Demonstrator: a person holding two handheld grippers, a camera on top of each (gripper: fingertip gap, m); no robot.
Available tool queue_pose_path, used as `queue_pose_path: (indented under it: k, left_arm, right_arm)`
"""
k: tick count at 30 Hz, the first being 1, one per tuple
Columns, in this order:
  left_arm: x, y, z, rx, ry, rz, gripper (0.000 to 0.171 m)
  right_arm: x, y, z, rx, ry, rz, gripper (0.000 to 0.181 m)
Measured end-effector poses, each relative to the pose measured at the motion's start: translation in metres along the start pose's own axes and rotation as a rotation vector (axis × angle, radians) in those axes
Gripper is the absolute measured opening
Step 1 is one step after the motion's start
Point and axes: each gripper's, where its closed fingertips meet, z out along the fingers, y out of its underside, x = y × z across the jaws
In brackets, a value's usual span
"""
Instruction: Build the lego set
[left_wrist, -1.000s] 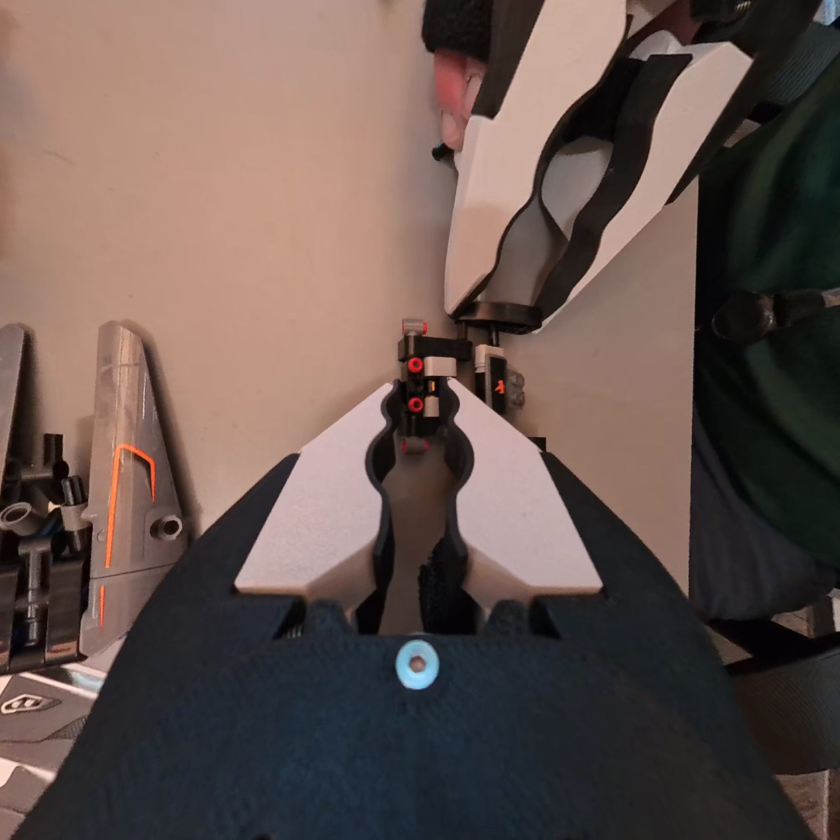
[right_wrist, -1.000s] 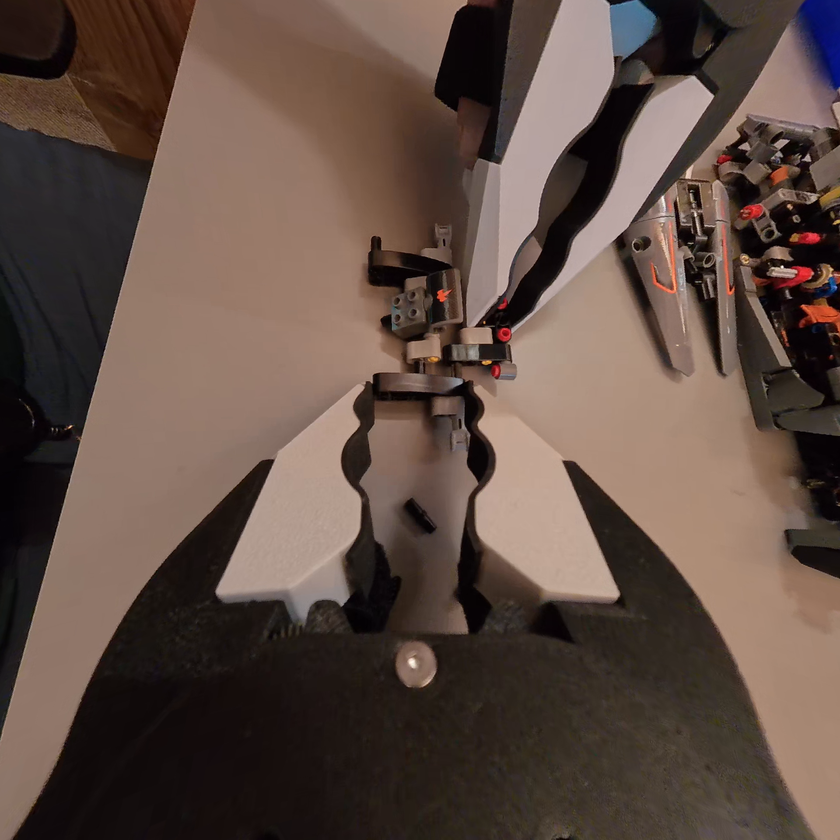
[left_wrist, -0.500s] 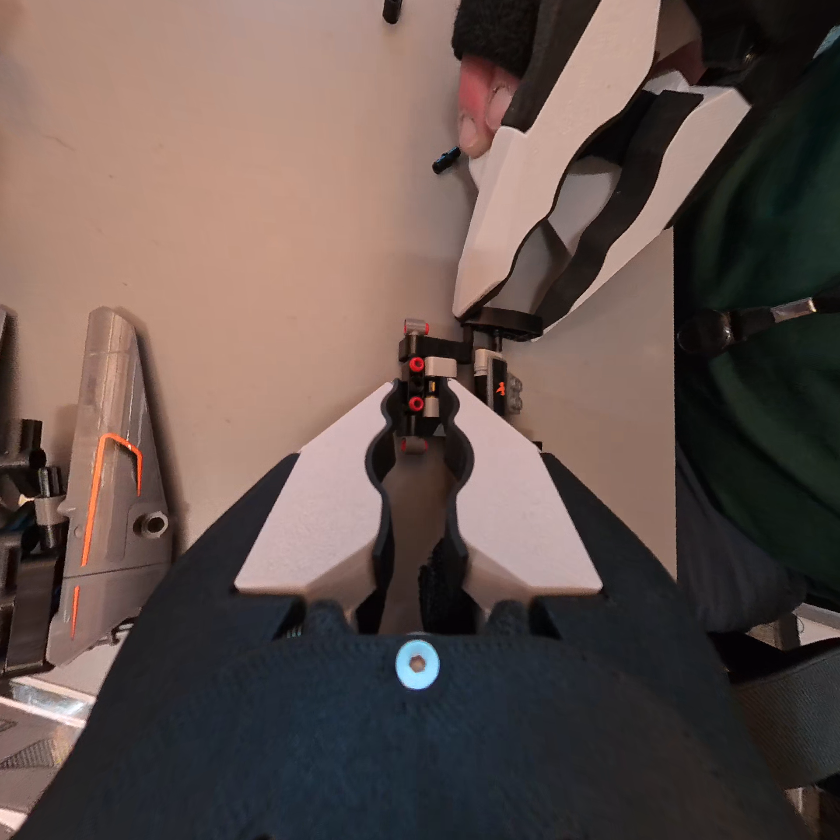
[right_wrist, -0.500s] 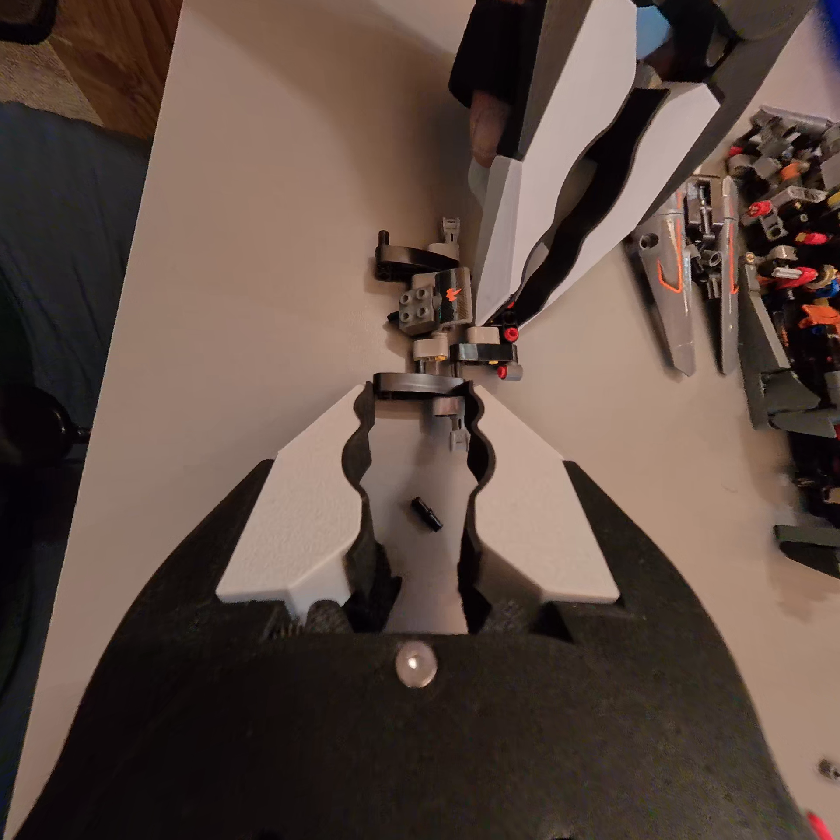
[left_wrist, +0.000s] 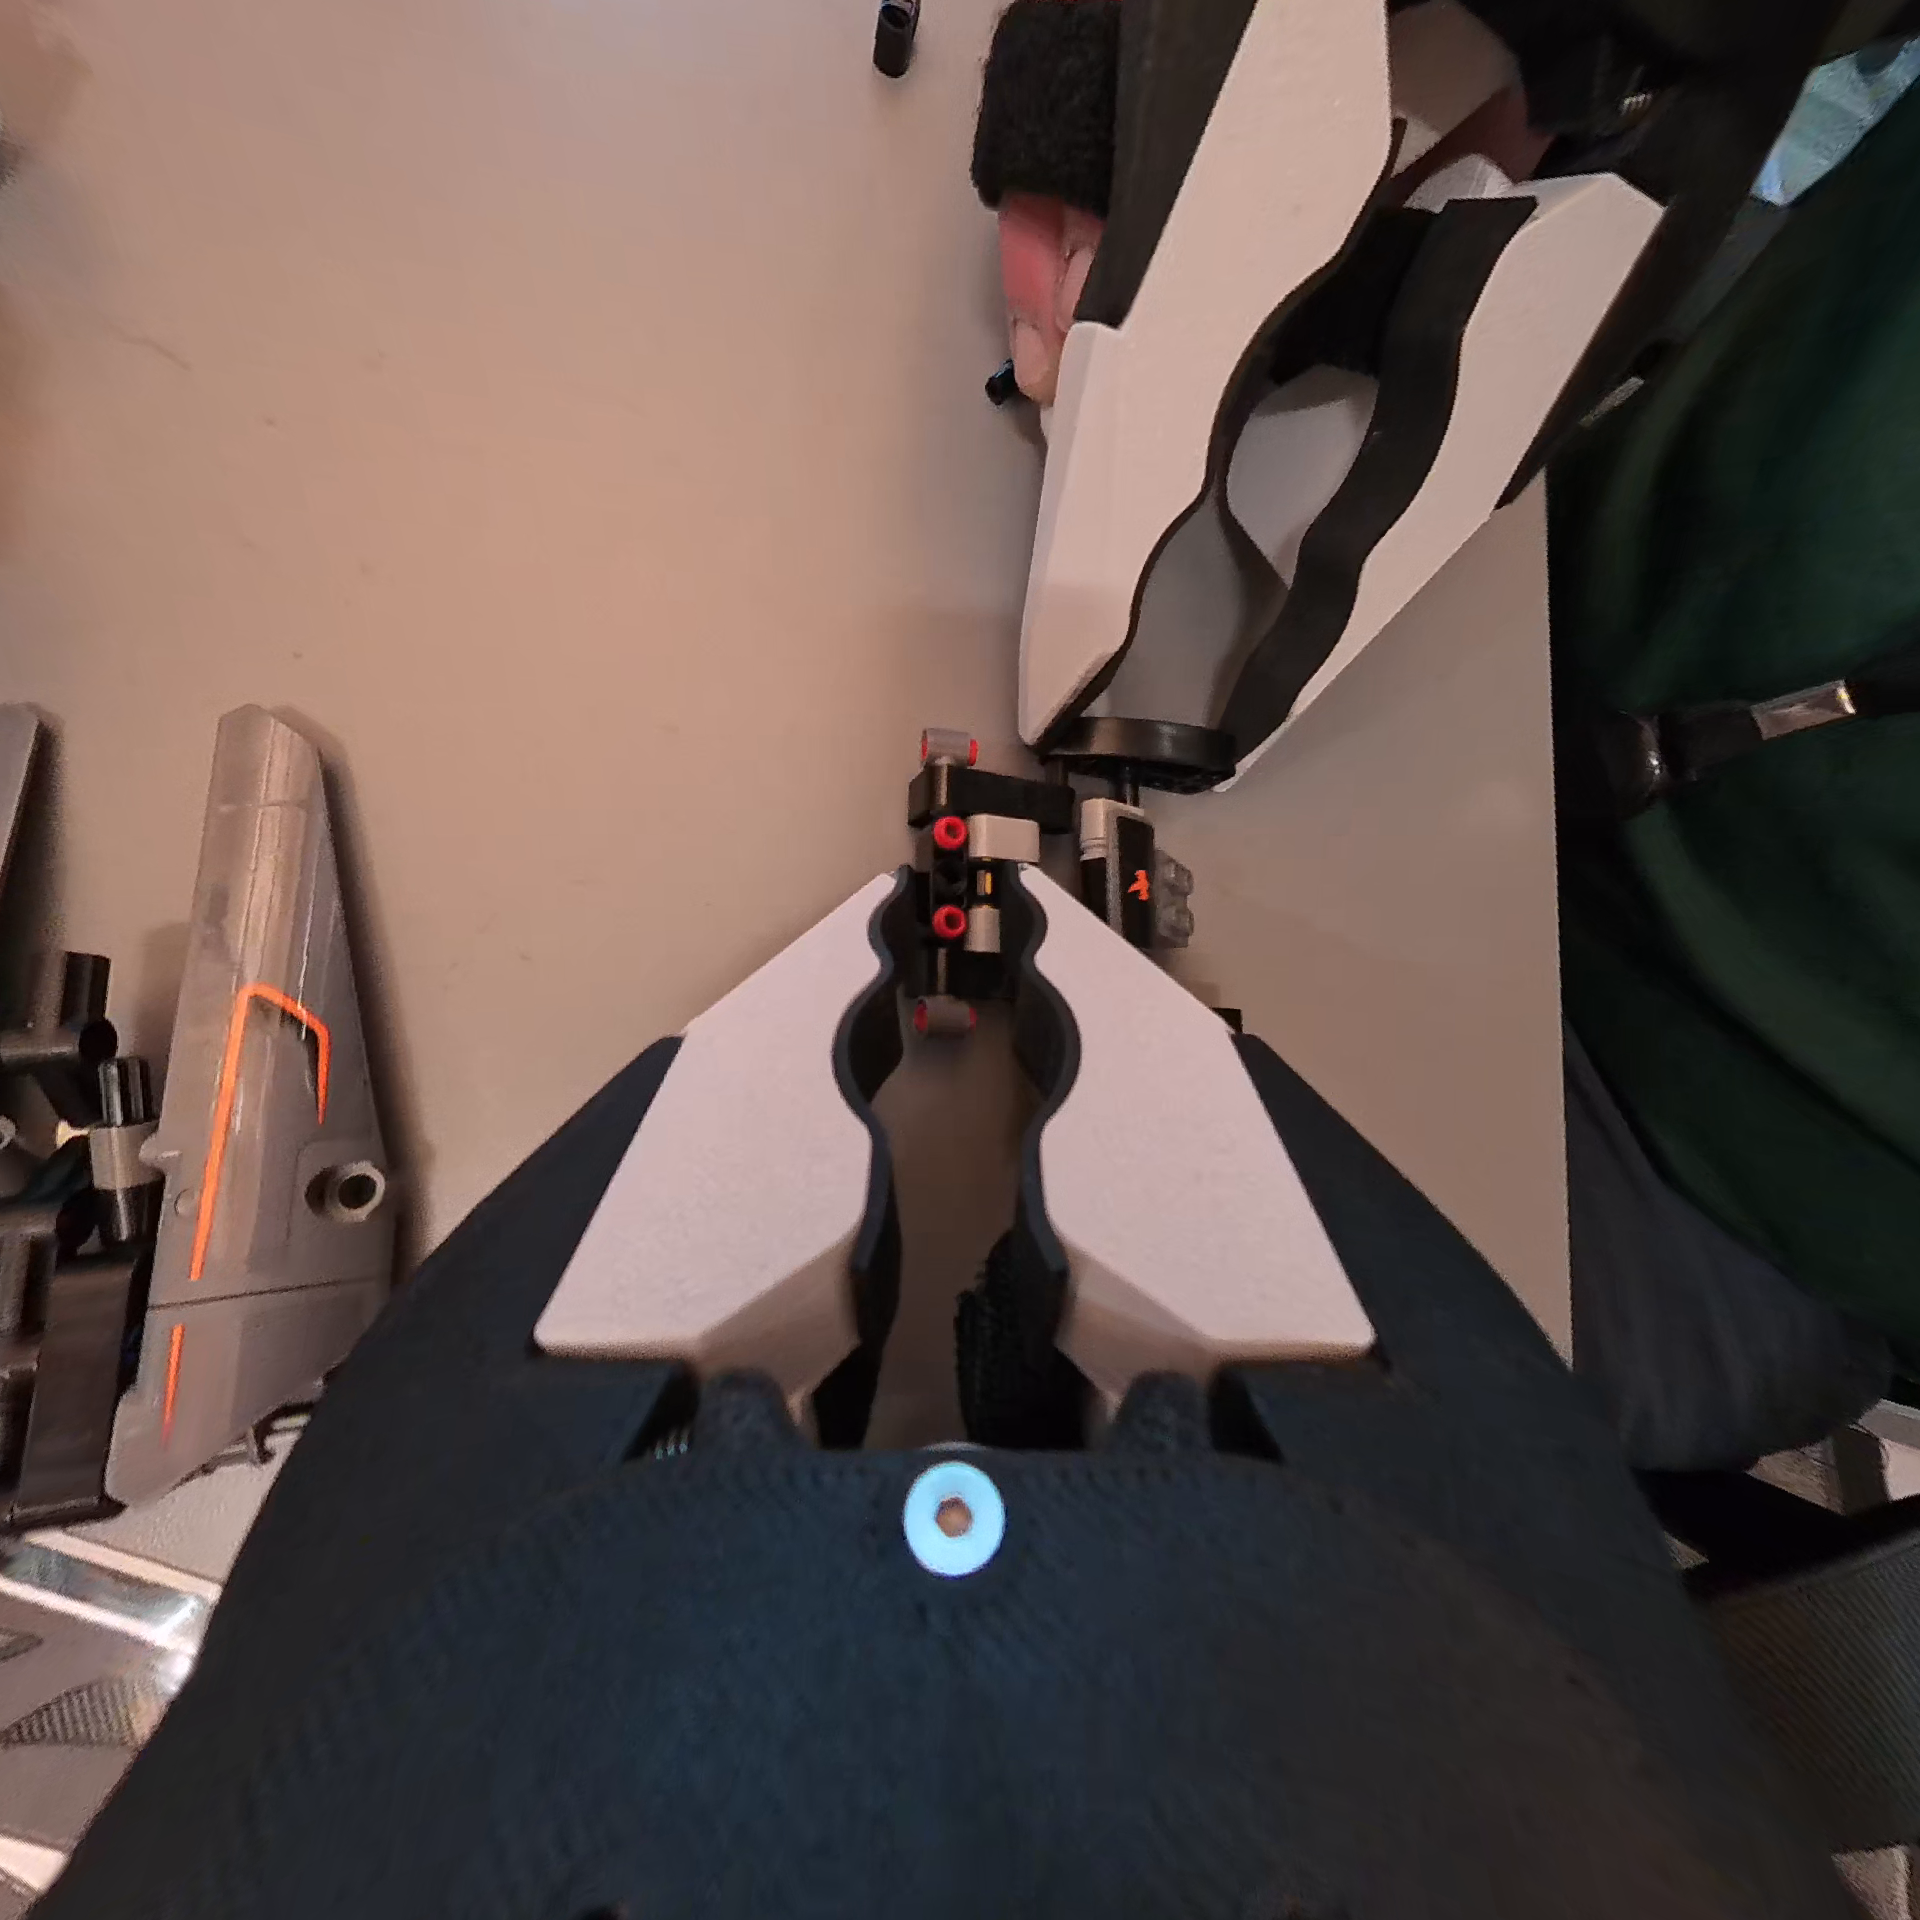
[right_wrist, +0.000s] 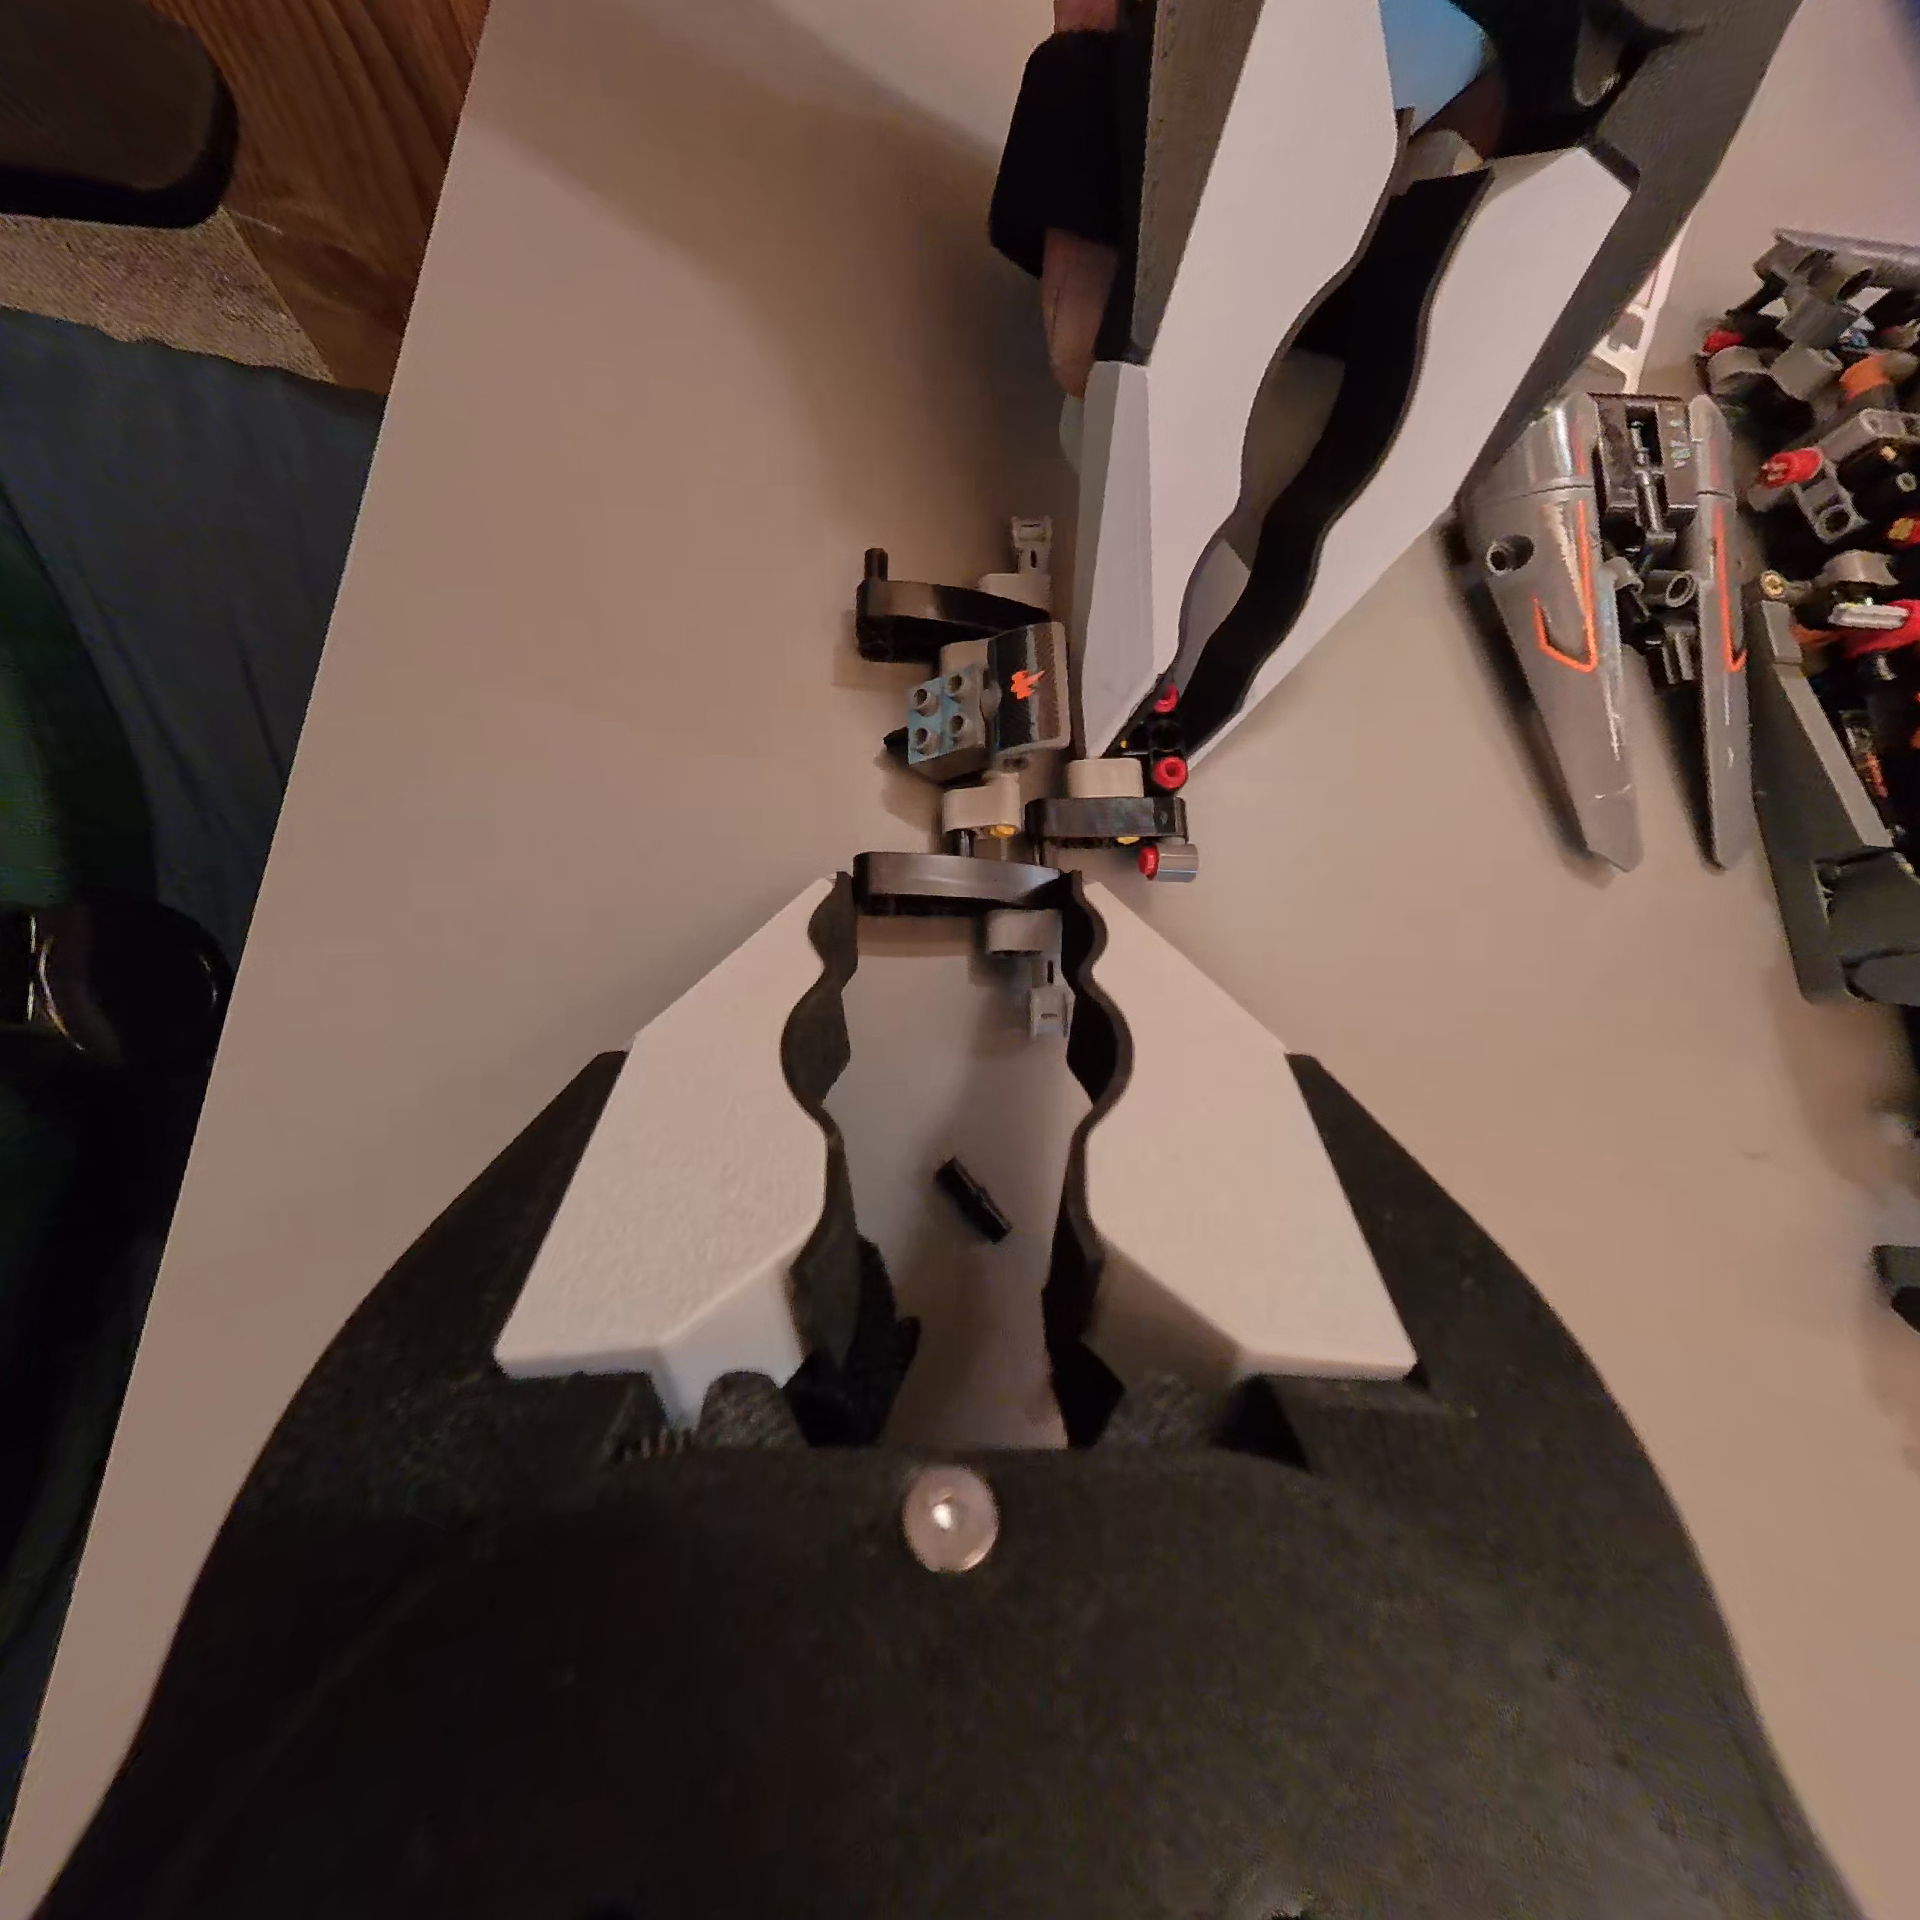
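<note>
Left wrist view: left gripper (left_wrist: 961, 904) is pinched on the black beam end of the lego subassembly (left_wrist: 971, 883), red pins showing between its tips. Right gripper (left_wrist: 1138, 743) comes in from upper right, clamped on the black curved piece (left_wrist: 1143, 740) at the far end. The whole thing is held between the two, just above the white table (left_wrist: 520, 468); contact with the table can't be confirmed.

Right wrist view: same picture from the other side. Right gripper (right_wrist: 961, 894) has the curved piece (right_wrist: 956, 878) across its tips, not fully closed but gripping. Left gripper (right_wrist: 1148, 743) bites the red-pin end. The grey stud block (right_wrist: 945, 722) with the orange-marked panel sits between the two grips.

Changes vs a second ago:
- Grips unchanged on both sides; no release, no regrasp.
- Subassembly looks the same, nothing added or popped off.
- Views drifted slightly: half a second back the grey wing panel (left_wrist: 260, 1091) sat further left and lower in the left view, now back near its first position. So small hand wobble, not a real move.
- Loose black pin (right_wrist: 971, 1200) on the table shifts a bit under the right gripper; it's camera motion, the pin looks untouched.

My read: a press-together or alignment step is in hand, not finished. The parts pile (right_wrist: 1829, 582) on the right says plenty of build remains.
</note>
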Motion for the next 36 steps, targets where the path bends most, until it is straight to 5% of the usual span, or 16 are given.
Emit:
queue_pose_path:
  k: [36]
  left_arm:
    - [0.006,-0.003,0.002,0.064,-0.09,0.062,0.018]
  right_arm:
    - [-0.006,-0.006,-0.009,0.032,-0.076,0.064,0.04]
